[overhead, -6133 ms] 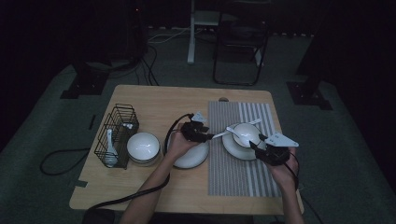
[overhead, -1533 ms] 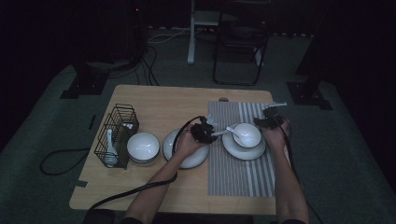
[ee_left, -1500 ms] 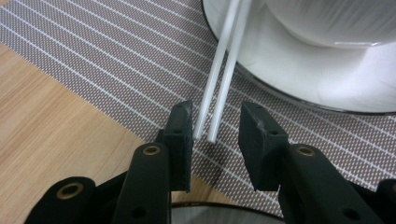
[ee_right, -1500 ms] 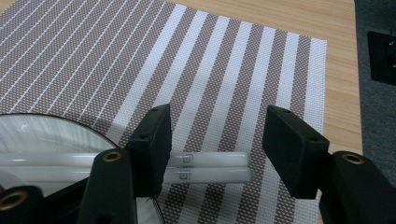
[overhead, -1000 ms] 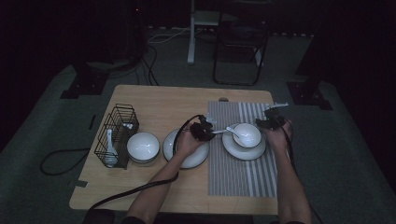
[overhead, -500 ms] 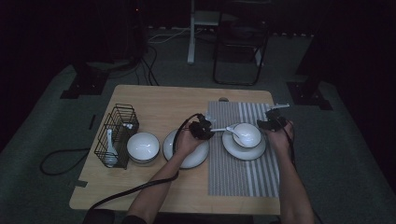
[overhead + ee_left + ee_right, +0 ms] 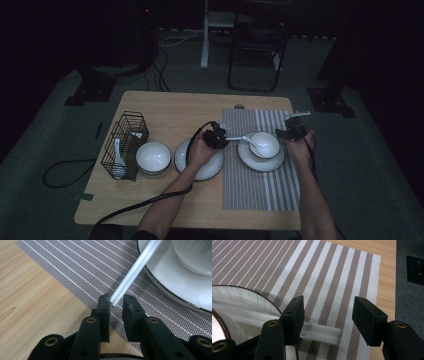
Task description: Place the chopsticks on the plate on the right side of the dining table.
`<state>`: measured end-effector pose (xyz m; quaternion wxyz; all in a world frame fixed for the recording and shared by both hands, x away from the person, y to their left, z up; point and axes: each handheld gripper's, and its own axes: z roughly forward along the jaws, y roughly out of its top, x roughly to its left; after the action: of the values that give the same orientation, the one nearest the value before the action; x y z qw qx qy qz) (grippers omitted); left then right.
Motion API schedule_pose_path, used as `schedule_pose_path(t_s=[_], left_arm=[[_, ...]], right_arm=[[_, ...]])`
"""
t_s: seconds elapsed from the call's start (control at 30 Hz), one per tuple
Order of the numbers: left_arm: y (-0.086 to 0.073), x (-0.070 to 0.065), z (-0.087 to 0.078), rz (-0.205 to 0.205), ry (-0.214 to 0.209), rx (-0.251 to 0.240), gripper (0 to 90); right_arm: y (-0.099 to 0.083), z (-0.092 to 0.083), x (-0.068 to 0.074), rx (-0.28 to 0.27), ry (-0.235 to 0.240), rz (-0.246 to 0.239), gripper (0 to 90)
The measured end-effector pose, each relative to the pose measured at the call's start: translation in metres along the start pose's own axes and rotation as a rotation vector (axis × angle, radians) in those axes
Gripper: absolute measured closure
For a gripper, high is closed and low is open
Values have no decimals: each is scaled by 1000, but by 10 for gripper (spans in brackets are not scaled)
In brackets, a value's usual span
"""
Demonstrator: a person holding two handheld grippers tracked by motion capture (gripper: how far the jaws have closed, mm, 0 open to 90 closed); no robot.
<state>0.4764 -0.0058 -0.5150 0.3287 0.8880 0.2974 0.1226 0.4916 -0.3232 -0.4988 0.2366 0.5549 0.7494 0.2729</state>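
A white spoon reaches from my left gripper to a white bowl, which stands on a plate on the striped placemat. In the left gripper view the left gripper is shut on the tip of the spoon handle, just above the mat and beside the plate. My right gripper waits to the right of that plate. Its jaws stand open over the mat, with a small white two-lobed piece lying between them by the plate rim.
An empty white plate lies under the left hand. A second bowl and a black wire basket holding another spoon stand at the left. The table's right edge runs close beside the right gripper.
Since six seconds ago my right gripper has gone from the plate's near right side to its far right side. Over the last second nothing has visibly moved.
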Motion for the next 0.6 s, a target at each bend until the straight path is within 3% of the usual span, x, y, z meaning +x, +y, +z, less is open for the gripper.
schedule_pose_path(t_s=[0.2, 0.6], left_arm=[[-2, -1, -2, 20, 7, 6, 713], [-5, -2, -5, 39, 44, 8, 754]], right_arm=[[-2, -1, 0, -7, 0, 8, 429], [-4, -4, -2, -7, -7, 2, 429]])
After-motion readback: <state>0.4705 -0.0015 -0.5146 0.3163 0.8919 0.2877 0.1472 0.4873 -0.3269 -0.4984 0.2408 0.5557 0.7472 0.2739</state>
